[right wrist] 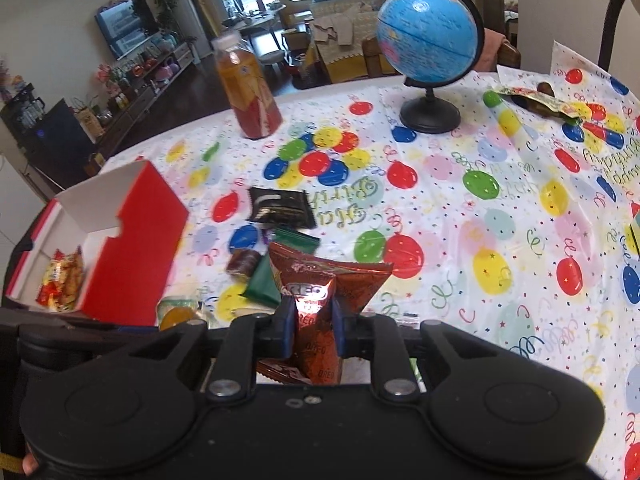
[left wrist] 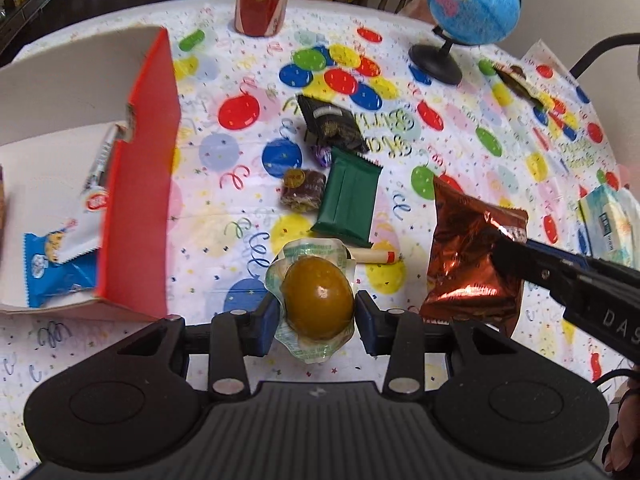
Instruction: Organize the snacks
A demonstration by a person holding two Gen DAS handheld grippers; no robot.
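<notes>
Left wrist: left gripper [left wrist: 316, 312] clamps egg pack [left wrist: 318, 300] | right gripper [right wrist: 311, 326] pinches Oreo bag [right wrist: 320, 280] (both lifted)

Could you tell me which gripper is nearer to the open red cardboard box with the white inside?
The left. The left gripper, clamped on a brown vacuum-packed egg, sits just beside the box. The right gripper, pinching a shiny red Oreo packet, is farther out beyond it.

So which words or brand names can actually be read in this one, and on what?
"OREO": on the crinkled red foil snack bag, printed several times.
"DAS": white letters, cut off by the frame edge, on the black right gripper.
"Birthday": looping script, upside down, on the balloon-print plastic tablecloth.
Black wrapper, egg-shaped snack's clear pack, bottle label: too blurred.
</notes>
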